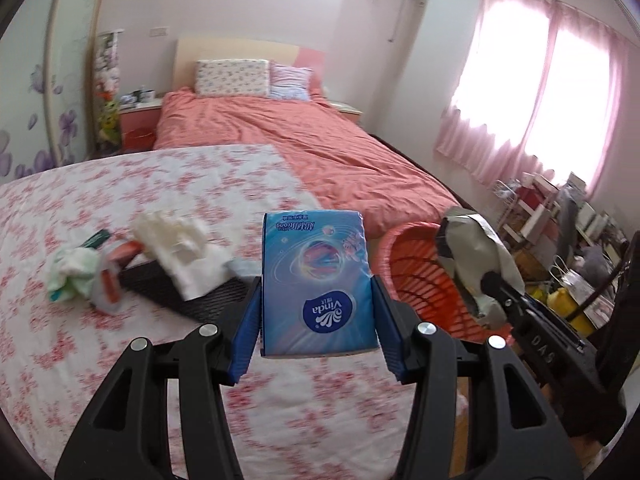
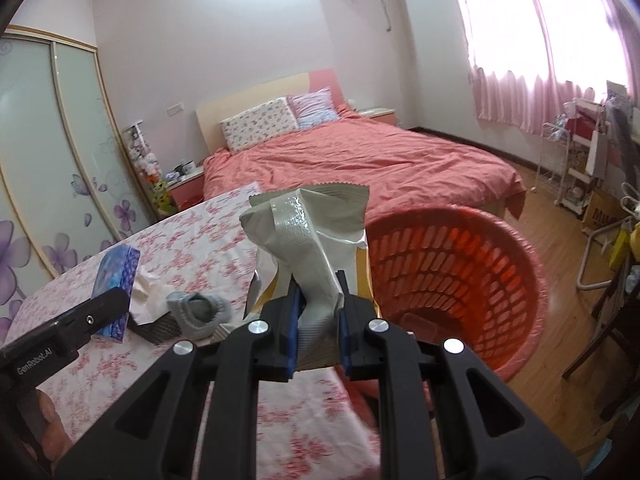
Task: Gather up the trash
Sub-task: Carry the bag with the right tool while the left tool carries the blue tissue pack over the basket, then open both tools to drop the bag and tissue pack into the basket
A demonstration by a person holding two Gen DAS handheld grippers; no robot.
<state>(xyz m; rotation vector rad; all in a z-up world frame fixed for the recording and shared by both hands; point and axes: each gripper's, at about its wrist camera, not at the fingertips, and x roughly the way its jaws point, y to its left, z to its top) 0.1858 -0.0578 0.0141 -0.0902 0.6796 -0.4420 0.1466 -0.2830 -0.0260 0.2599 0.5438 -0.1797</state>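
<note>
At centre frame, the left gripper [image 1: 316,312] is clamped on a glossy blue Vinda tissue pack [image 1: 316,276]. Right gripper [image 2: 318,312] pinches a crumpled silvery foil wrapper [image 2: 308,240] beside the orange lattice plastic basket [image 2: 452,276], above the floral-clothed bench [image 1: 80,352].

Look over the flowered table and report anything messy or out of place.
A loose litter pile sits on the flowered tablecloth: a crumpled white tissue draped over a black mesh tray, a wadded greenish cloth and a torn wrapper beside it. Nothing looks spilled or broken.
</note>
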